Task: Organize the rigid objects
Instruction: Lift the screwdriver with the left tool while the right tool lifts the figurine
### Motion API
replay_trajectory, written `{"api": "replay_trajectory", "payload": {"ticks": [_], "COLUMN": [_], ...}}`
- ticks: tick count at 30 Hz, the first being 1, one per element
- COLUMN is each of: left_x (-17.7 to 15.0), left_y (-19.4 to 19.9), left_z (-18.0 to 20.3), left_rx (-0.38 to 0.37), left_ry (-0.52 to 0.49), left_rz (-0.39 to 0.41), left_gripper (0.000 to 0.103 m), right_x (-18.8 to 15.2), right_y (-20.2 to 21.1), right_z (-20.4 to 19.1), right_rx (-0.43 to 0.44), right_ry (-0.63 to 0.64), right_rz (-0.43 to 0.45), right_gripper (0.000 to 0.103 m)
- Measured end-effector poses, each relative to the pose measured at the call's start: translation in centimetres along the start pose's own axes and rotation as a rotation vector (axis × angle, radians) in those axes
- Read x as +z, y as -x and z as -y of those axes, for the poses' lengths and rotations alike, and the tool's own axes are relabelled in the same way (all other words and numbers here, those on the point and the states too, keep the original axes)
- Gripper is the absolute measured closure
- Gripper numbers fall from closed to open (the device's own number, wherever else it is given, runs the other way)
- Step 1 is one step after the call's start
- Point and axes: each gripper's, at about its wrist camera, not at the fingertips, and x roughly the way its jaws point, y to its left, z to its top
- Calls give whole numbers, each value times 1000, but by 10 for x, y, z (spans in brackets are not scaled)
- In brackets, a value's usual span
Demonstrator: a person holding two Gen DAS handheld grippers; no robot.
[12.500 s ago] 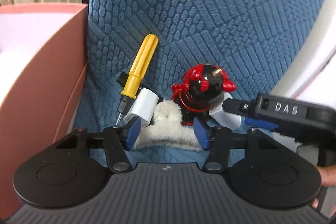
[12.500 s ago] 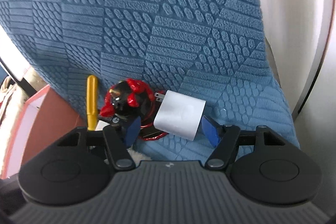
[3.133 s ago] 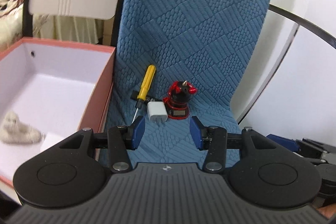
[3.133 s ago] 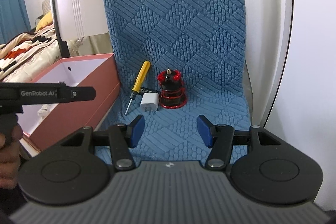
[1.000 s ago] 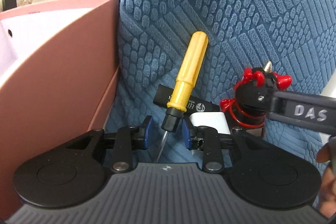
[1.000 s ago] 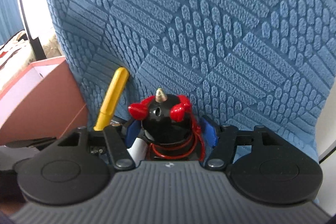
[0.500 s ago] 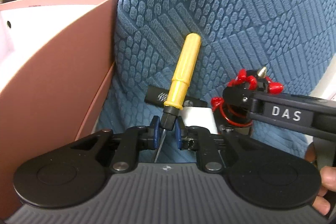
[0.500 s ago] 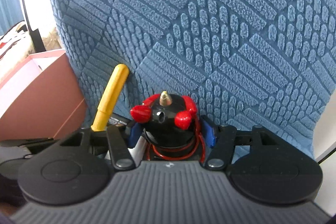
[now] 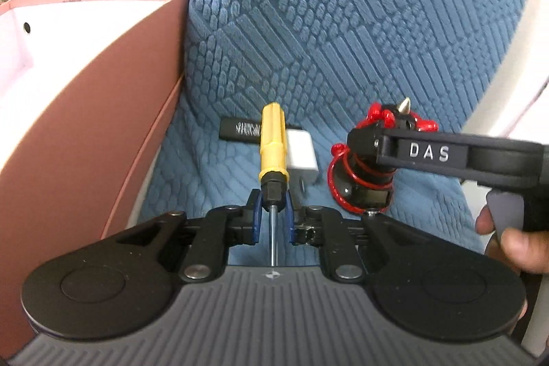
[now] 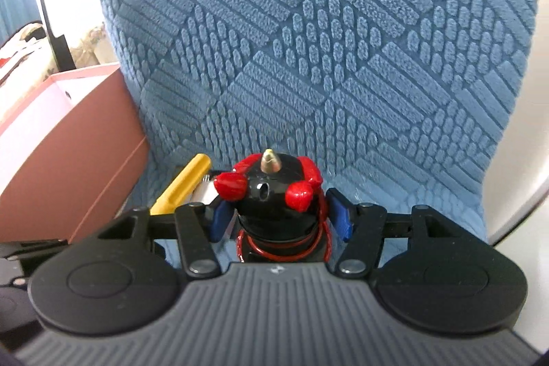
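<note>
Left claw (image 9: 272, 206): fingers drawn almost together, blue pads (image 9: 255, 211) pressed on the black collar of the yellow screwdriver (image 9: 272, 143), shaft running back between them toward the camera. Claw pointing forward, roughly level.

Right claw (image 10: 279, 216): fingers spread part-way, blue pads (image 10: 338, 216) on either side of the black and red toy (image 10: 271, 194); contact with its sides cannot be confirmed. In the left wrist view, this claw reaches in from the right, with the person's right hand (image 9: 511, 239) on its grip, fingers curled round the trigger.
</note>
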Motion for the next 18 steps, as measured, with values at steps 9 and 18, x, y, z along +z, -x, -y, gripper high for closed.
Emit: {"api": "replay_trajectory", "payload": {"ticks": [9, 18], "left_x": [-22, -50], "left_y": [28, 48], "left_z": [-5, -12], "left_rx": [-10, -49], "left_ry": [-19, -16], "left_rz": [-11, -60], "left_gripper": [86, 86], "right_x": [-18, -45], "right_y": [31, 66], "right_z": [-11, -22], "right_rx": [-30, -47], "right_ry": [35, 1], "right_rz": [-54, -80], "right_gripper": [41, 41]}}
